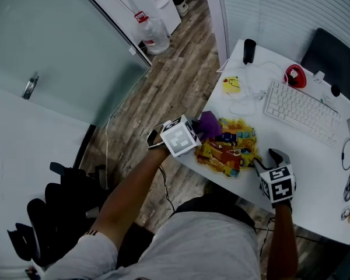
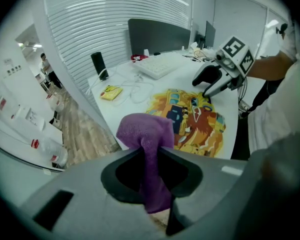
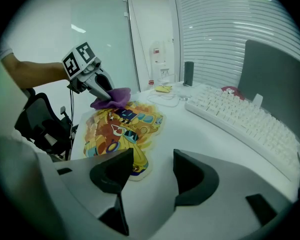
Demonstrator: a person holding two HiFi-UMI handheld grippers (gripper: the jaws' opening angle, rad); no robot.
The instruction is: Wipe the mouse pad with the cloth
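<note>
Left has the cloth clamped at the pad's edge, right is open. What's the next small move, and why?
Probably sweep the left gripper across the mouse pad toward the right gripper, with the purple cloth pressed down. The cloth is bunched at one edge, most of the printed surface lies uncovered, and the open right gripper sits at the opposite edge.

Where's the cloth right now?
The purple cloth is clamped in the left gripper, near the head view's centre, at the left edge of the mouse pad.
</note>
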